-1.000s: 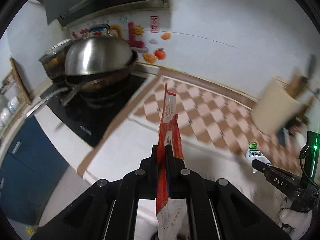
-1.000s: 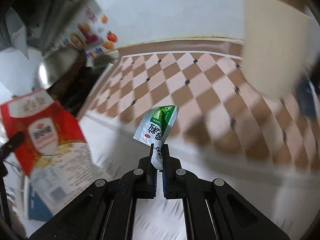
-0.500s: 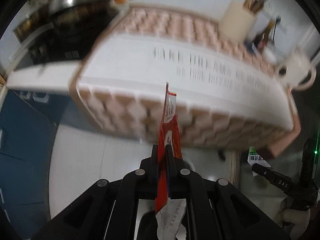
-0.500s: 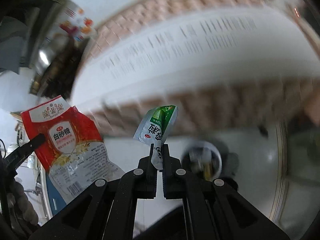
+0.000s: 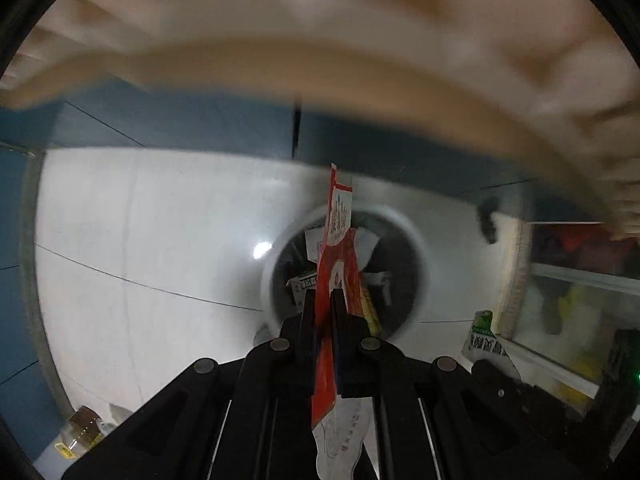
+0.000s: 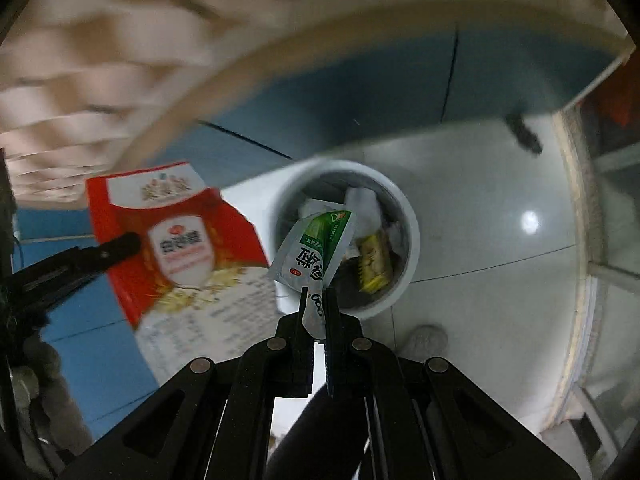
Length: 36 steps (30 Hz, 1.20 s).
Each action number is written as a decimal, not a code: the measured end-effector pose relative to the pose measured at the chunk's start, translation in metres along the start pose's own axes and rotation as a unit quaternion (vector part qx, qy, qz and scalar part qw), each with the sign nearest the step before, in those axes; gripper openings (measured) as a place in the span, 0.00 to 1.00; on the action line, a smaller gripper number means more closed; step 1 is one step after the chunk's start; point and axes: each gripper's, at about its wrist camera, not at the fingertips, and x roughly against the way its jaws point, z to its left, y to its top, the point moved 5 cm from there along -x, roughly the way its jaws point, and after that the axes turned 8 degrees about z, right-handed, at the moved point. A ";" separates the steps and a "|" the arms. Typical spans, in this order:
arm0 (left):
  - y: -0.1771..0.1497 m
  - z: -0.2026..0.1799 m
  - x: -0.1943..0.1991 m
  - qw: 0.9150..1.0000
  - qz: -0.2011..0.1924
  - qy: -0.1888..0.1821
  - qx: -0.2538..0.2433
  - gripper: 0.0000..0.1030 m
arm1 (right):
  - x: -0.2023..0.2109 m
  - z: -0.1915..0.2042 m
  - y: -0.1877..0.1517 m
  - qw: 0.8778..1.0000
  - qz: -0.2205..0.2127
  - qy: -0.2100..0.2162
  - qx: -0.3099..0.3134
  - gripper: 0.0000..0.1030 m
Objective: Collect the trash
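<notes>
— Pale glossy floor tiles (image 6: 500, 240) and blue cabinet doors (image 5: 192, 120) fill both views; what differs?

— Only the right wrist view shows the flat face of the red and white printed packet (image 6: 176, 240); the left sees it edge-on (image 5: 338, 264), clamped in the shut left claw (image 5: 322, 300).

— And the right claw (image 6: 315, 296)?

— Closed on a green and white sachet (image 6: 316, 248), above the round white bin (image 6: 412, 240) of wrappers.

— Obstructions?

— A blurred checkered tabletop edge (image 5: 320, 60) overhangs. Both packets hang in front of the bin's mouth.

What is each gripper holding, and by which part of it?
The left gripper pinches the red bag near its lower, printed end. The right gripper pinches the green and white packet by its bottom edge.
</notes>
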 end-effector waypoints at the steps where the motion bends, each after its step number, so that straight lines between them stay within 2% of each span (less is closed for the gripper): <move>1: 0.006 -0.002 -0.029 1.000 0.007 0.002 -0.002 0.03 | -0.025 -0.010 0.009 1.000 0.006 -0.002 -0.005 0.04; 3: 0.012 -0.005 -0.071 1.000 0.028 0.004 -0.005 0.05 | -0.077 -0.035 0.021 1.000 0.018 0.001 -0.019 0.04; 6: 0.009 -0.006 -0.113 0.998 0.064 0.003 -0.016 0.10 | -0.128 -0.058 0.031 0.999 0.037 0.009 -0.034 0.04; 9: 0.005 0.003 -0.121 0.998 0.066 0.006 -0.019 0.11 | -0.163 -0.071 0.032 0.996 0.069 0.027 -0.042 0.06; 10: 0.005 0.004 -0.119 0.997 0.066 0.010 -0.022 0.23 | -0.169 -0.072 0.031 0.995 0.077 0.031 -0.045 0.10; 11: 0.003 0.005 -0.113 0.998 0.061 0.013 -0.025 0.51 | -0.173 -0.073 0.029 0.995 0.083 0.033 -0.048 0.11; 12: 0.005 0.006 -0.107 0.998 0.055 0.013 -0.026 0.73 | -0.175 -0.073 0.026 0.995 0.085 0.030 -0.050 0.12; 13: 0.004 0.005 -0.098 0.999 0.043 0.015 -0.028 0.98 | -0.175 -0.074 0.024 0.994 0.085 0.030 -0.053 0.22; 14: 0.006 0.006 -0.094 0.999 0.037 0.015 -0.029 1.00 | -0.173 -0.073 0.023 0.994 0.085 0.034 -0.055 0.41; 16: 0.003 0.009 -0.076 0.999 0.028 0.020 -0.030 1.00 | -0.161 -0.068 0.023 0.995 0.080 0.030 -0.057 0.63; 18: -0.005 0.009 -0.050 0.999 0.014 0.039 -0.031 1.00 | -0.146 -0.062 0.022 0.996 0.073 0.028 -0.050 0.64; 19: -0.009 0.010 -0.039 0.998 0.005 0.046 -0.033 1.00 | -0.133 -0.057 0.019 0.997 0.069 0.016 -0.043 0.72; 20: -0.016 0.014 -0.026 0.998 -0.004 0.055 -0.035 1.00 | -0.123 -0.054 0.017 0.997 0.062 0.007 -0.036 0.84; 22: -0.028 0.013 0.003 0.997 -0.020 0.069 -0.037 1.00 | -0.094 -0.046 0.011 0.999 0.044 -0.020 -0.020 0.95; 27: -0.082 -0.002 0.099 0.993 -0.065 0.088 -0.046 1.00 | -0.008 -0.017 -0.016 0.998 0.000 -0.055 0.014 0.99; 34: -0.155 -0.012 0.239 0.986 -0.123 0.100 -0.052 1.00 | 0.150 0.037 -0.089 0.992 -0.065 -0.087 0.066 1.00; 36: -0.174 -0.017 0.275 0.985 -0.135 0.092 -0.051 1.00 | 0.195 0.052 -0.113 0.990 -0.082 -0.088 0.077 1.00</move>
